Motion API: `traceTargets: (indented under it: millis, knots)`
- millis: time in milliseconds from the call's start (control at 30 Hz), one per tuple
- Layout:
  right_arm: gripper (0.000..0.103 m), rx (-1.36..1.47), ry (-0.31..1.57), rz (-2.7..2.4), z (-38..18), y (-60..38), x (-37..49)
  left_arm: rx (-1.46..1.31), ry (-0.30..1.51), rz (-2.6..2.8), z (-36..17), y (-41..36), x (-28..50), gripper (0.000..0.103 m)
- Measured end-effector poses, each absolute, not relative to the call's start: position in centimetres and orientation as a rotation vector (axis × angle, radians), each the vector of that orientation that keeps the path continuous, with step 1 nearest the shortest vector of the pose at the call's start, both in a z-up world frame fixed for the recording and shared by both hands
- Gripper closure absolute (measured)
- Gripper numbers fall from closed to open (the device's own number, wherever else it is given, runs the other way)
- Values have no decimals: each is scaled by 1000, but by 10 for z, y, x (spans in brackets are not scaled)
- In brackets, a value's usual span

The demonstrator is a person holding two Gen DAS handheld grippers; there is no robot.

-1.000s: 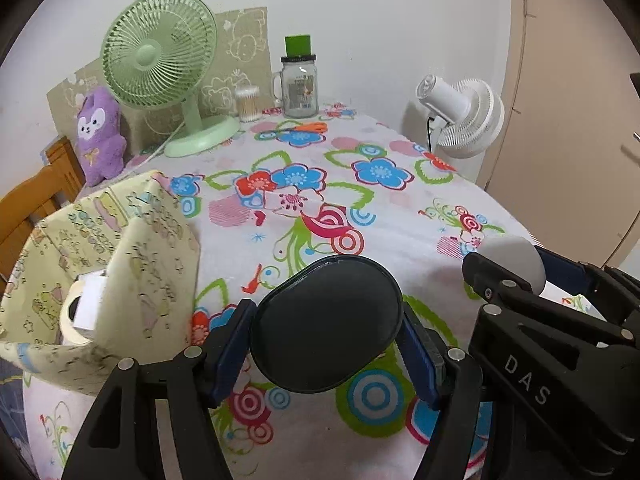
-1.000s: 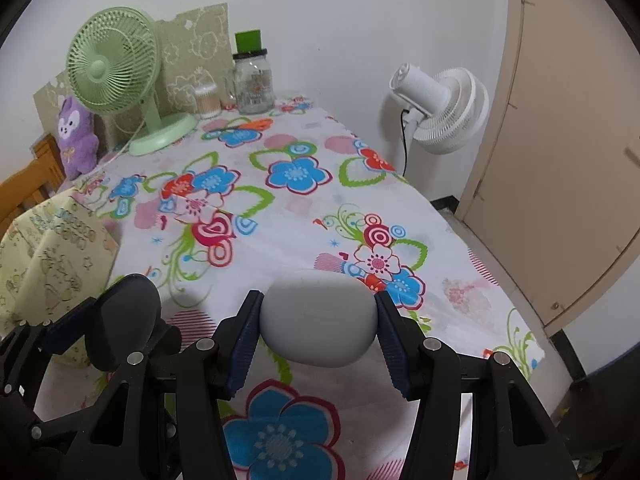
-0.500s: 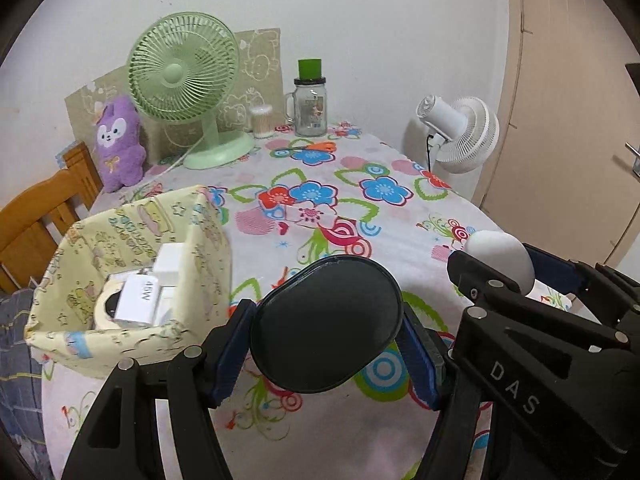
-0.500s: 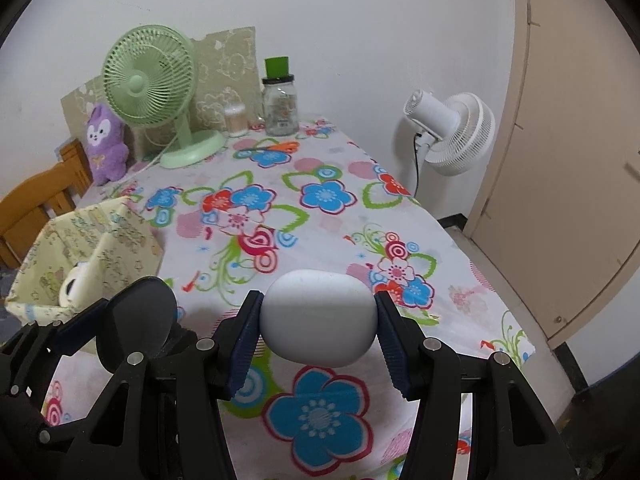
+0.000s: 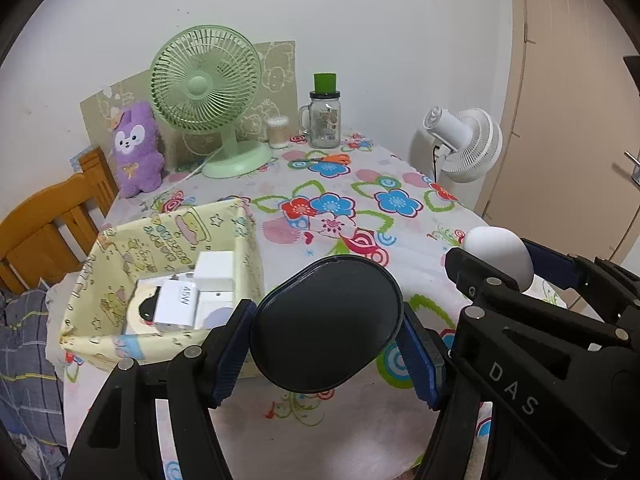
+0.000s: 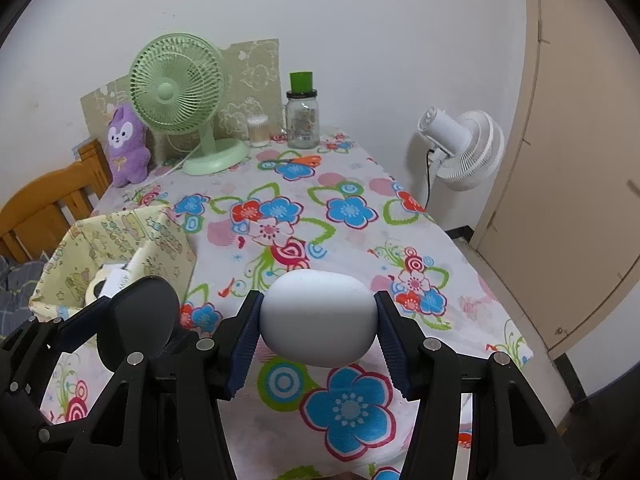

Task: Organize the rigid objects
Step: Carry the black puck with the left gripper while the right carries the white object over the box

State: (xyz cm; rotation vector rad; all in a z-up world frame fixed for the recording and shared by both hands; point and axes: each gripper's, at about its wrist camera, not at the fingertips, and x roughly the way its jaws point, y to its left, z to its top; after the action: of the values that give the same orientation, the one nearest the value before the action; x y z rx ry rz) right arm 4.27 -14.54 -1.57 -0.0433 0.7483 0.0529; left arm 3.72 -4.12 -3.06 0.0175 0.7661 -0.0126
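Left wrist view: my left gripper (image 5: 326,330) clamps a black oval case (image 5: 326,322), right gripper (image 6: 318,322) clamps a white case (image 6: 318,316); carrying step, next lower both into the yellow basket (image 5: 100,344).

Green fan (image 5: 205,92), purple plush (image 5: 136,148), glass jar (image 5: 325,120) at back; white fan (image 5: 466,144) beside table

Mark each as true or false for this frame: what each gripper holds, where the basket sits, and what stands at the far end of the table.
1. The left gripper holds a black oval case. True.
2. The right gripper is empty. False: it clamps a white oval case.
3. The yellow basket is empty. False: white boxes lie inside.
4. A green fan stands at the table's far end. True.
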Motion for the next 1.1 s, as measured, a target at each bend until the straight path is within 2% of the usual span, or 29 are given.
traceTargets:
  millis: [1100]
  knots:
    - [44,-128,745,175,-3,-44,66,16,770,104,-22,42,51,32]
